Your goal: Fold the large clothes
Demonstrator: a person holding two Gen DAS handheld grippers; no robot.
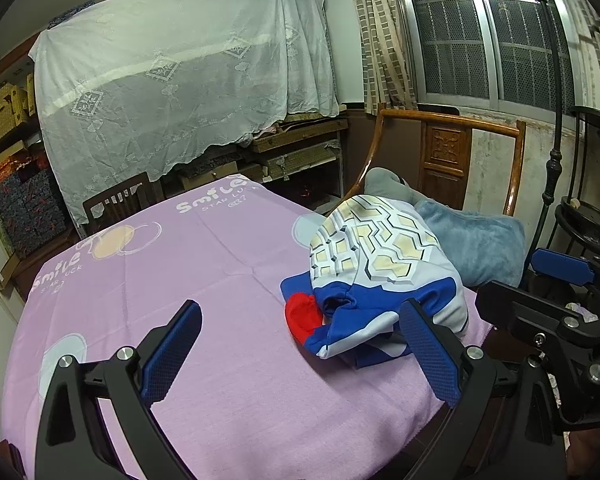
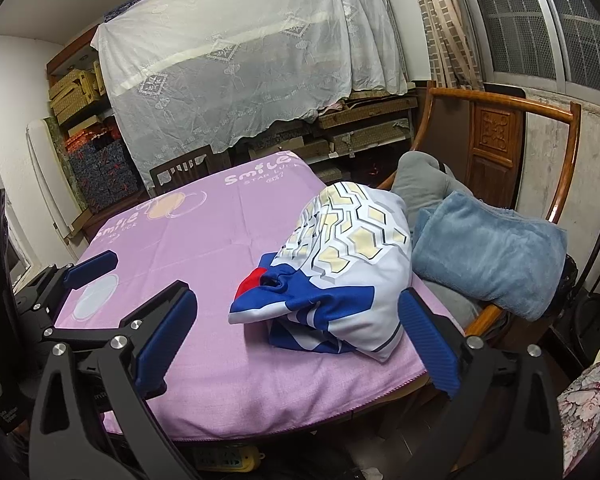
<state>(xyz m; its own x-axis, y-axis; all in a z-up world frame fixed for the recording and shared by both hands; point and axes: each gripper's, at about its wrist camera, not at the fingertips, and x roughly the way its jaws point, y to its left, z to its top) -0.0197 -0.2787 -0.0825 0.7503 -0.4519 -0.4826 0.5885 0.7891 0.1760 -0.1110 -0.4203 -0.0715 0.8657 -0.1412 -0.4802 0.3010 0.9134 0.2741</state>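
A crumpled garment (image 1: 376, 264) (image 2: 340, 264), white with pale yellow hexagons, blue panels and a red patch, lies heaped at the right side of the table under a pink cloth (image 1: 188, 280) (image 2: 204, 264). My left gripper (image 1: 300, 354) is open above the near part of the cloth, its right finger (image 1: 428, 352) close to the garment's near edge, nothing held. My right gripper (image 2: 296, 344) is open too, hovering just short of the garment with nothing between its fingers. The left gripper (image 2: 88, 270) also shows at the left of the right wrist view.
A wooden chair (image 1: 452, 148) (image 2: 500, 128) stands beyond the table's right edge, with a blue fleece blanket (image 1: 476, 244) (image 2: 488, 252) and grey cloth on it. Shelves draped in white lace (image 1: 180, 92) stand behind. A black metal stand (image 1: 556, 152) is at the right. A yellow power strip (image 2: 228, 460) lies below the table's front edge.
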